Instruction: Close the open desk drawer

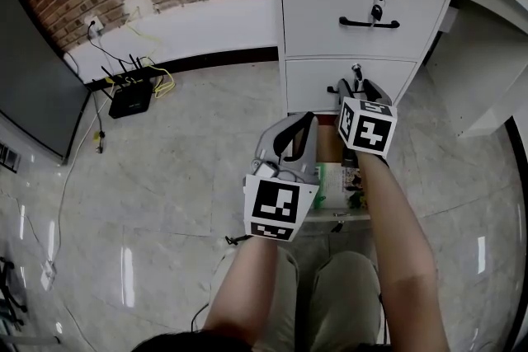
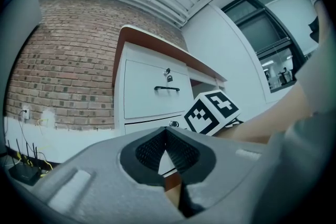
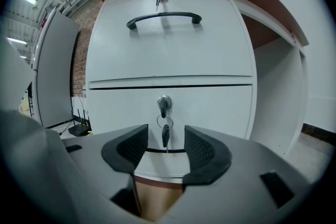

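The bottom desk drawer [image 1: 325, 218] stands pulled out over my knees, with green-printed things inside it. Its brown inside shows low in the right gripper view [image 3: 157, 198]. My right gripper [image 1: 356, 83] [image 3: 165, 147] is open and empty. It points at the shut middle drawer [image 3: 210, 107], whose lock and hanging key [image 3: 164, 113] show between its pads. My left gripper [image 1: 306, 123] [image 2: 167, 136] hovers over the open drawer's left side, its pads meeting at the tips and holding nothing.
The top drawer [image 1: 330, 0] is shut, with a black handle [image 1: 369, 23] and a key. On the tiled floor to the left are a black router [image 1: 130, 99] and cables, under a brick wall with a socket [image 1: 95, 22]. A dark panel [image 1: 33, 86] stands far left.
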Tool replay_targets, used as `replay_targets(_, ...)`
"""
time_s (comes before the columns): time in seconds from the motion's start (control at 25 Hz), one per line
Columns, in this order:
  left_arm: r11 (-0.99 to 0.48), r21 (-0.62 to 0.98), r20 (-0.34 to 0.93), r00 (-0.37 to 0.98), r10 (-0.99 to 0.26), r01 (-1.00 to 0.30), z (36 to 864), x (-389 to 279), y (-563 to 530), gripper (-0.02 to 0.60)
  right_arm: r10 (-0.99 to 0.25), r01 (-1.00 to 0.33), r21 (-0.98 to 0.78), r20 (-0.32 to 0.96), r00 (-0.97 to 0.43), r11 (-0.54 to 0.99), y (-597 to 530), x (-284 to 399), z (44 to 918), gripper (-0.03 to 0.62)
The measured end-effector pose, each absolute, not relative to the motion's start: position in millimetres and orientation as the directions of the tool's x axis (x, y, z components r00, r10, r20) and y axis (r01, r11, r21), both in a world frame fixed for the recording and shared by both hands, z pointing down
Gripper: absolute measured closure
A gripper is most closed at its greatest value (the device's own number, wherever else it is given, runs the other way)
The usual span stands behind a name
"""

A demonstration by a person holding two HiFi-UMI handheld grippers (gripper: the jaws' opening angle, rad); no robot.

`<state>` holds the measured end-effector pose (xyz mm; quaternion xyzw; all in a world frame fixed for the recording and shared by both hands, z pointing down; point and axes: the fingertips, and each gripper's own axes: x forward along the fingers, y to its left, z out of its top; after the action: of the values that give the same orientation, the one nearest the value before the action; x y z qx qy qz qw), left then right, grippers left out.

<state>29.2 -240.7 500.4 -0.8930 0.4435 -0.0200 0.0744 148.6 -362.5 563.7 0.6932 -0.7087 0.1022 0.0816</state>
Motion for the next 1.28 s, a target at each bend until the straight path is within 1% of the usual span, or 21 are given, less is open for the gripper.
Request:
replay_targets(0.2, -0.588, -0.140, -0.043, 0.598, -0.800, -0.797, 496.1, 25.9, -236.6, 0.577, -0.971, -0.998, -0.030, 0.233, -0.056, 0.050, -345.1, 149.4, 556.6, 0.381)
replay_targets(0.32, -0.584, -0.167, -0.038, 0.597, -0.802, -0.795, 494.6, 27.7, -234.4, 0.577, -0.969, -0.995, -0.030, 0.227, -0.100, 0.096, -329.2, 144.6, 553.3, 0.385)
replay_targets(0.4, -0.585, -0.178, -0.041, 0.600, -0.799, -0.791, 492.9, 28.1, -233.2, 0.577, -0.968, -0.993, -0.015, 0.219, -0.121, 0.121, -318.0, 141.5, 550.9, 0.415)
replay_targets(0.48, -0.585, -0.173, -0.045, 0.600, -0.799, -0.792, 491.2, 27.1, -232.8, 0.577, -0.970, -0.991, 0.007, 0.203, -0.132, 0.136, -307.4, 139.7, 548.0, 0.470)
replay_targets(0.64, -0.594, -0.154, -0.064, 0.607, -0.792, -0.790, 486.5, 27.1, -230.5, 0.577, -0.972, -0.987, -0.002, 0.173, -0.158, 0.160, -286.4, 137.6, 543.7, 0.559)
replay_targets(0.72, -0.600, -0.158, -0.057, 0.614, -0.788, -0.785, 486.8, 28.8, -228.8, 0.577, -0.970, -0.983, -0.015, 0.158, -0.183, 0.183, -276.2, 134.4, 540.6, 0.579)
replay_targets(0.96, -0.633, -0.155, -0.068, 0.648, -0.759, -0.758, 480.5, 38.5, -218.5, 0.578, -0.961, -0.967, -0.069, 0.112, -0.253, 0.246, -243.7, 127.2, 528.9, 0.583)
replay_targets(1.16, -0.677, -0.144, -0.099, 0.691, -0.716, -0.722, 473.2, 42.1, -208.5, 0.577, -0.958, -0.961, -0.036, 0.070, -0.277, 0.275, -208.5, 124.1, 519.8, 0.583)
replay_targets(1.28, -0.698, -0.156, -0.086, 0.713, -0.695, -0.699, 474.2, 42.7, -203.1, 0.578, -0.959, -0.960, 0.003, 0.052, -0.278, 0.279, -188.4, 121.1, 516.6, 0.583)
